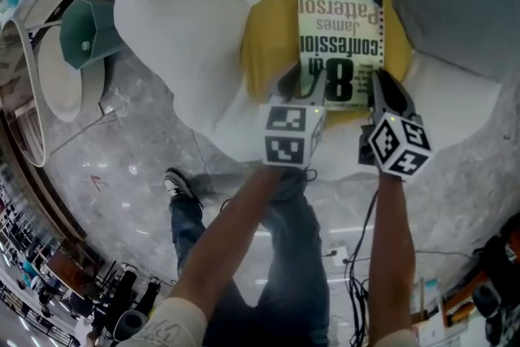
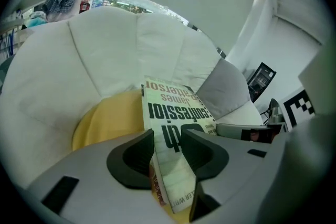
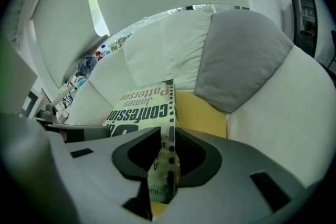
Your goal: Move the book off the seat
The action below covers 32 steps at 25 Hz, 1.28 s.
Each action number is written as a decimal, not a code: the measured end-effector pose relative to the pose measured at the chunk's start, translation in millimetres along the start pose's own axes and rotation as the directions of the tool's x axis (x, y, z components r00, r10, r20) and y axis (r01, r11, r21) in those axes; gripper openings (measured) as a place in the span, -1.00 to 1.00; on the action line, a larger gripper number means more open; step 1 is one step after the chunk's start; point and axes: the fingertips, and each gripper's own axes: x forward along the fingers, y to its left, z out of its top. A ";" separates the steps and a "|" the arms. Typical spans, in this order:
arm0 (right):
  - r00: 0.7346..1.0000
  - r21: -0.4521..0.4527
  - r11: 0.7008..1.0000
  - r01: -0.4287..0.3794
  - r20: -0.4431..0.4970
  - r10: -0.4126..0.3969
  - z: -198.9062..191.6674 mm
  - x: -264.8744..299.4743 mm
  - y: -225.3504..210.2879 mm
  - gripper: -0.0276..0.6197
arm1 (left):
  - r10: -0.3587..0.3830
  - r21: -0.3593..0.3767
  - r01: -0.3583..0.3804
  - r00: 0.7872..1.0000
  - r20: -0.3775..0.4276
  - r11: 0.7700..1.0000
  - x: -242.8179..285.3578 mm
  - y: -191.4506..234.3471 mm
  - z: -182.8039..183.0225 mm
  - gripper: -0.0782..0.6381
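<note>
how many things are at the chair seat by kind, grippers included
book: 1
yellow seat cushion: 1
grey cushion: 1
grippers: 2 (left gripper, right gripper)
total: 5

The pale paperback book lies cover up on the middle of the yellow seat cushion, its black print upside down.
</note>
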 end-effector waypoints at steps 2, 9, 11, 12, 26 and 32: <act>1.000 0.013 1.000 0.005 0.030 -0.005 6.8 -7.8 7.8 -0.64 | -0.009 0.007 0.009 1.000 0.010 1.000 -9.2 0.3 10.4 -0.31; 0.993 -0.007 1.000 -0.010 0.119 0.011 47.3 -52.1 51.1 -0.64 | -0.004 0.028 0.001 0.995 0.100 1.000 -66.8 1.2 52.8 -0.31; 0.990 -0.023 1.000 -0.021 0.141 0.024 63.7 -69.9 71.6 -0.64 | 0.004 0.028 -0.008 0.991 0.135 1.000 -94.9 2.4 69.6 -0.31; 0.988 -0.033 0.999 -0.027 0.150 0.031 70.7 -78.1 85.1 -0.64 | 0.008 0.029 -0.013 0.989 0.150 1.000 -110.3 6.0 77.2 -0.31; 0.949 -0.186 0.969 -0.160 0.242 0.203 136.6 -163.3 364.1 -0.64 | 0.160 -0.058 -0.150 0.917 0.366 0.987 -366.3 147.5 159.8 -0.31; 0.898 -0.299 0.902 -0.311 0.219 0.382 136.8 -182.0 542.5 -0.65 | 0.303 -0.167 -0.254 0.843 0.445 0.953 -506.3 261.9 166.7 -0.31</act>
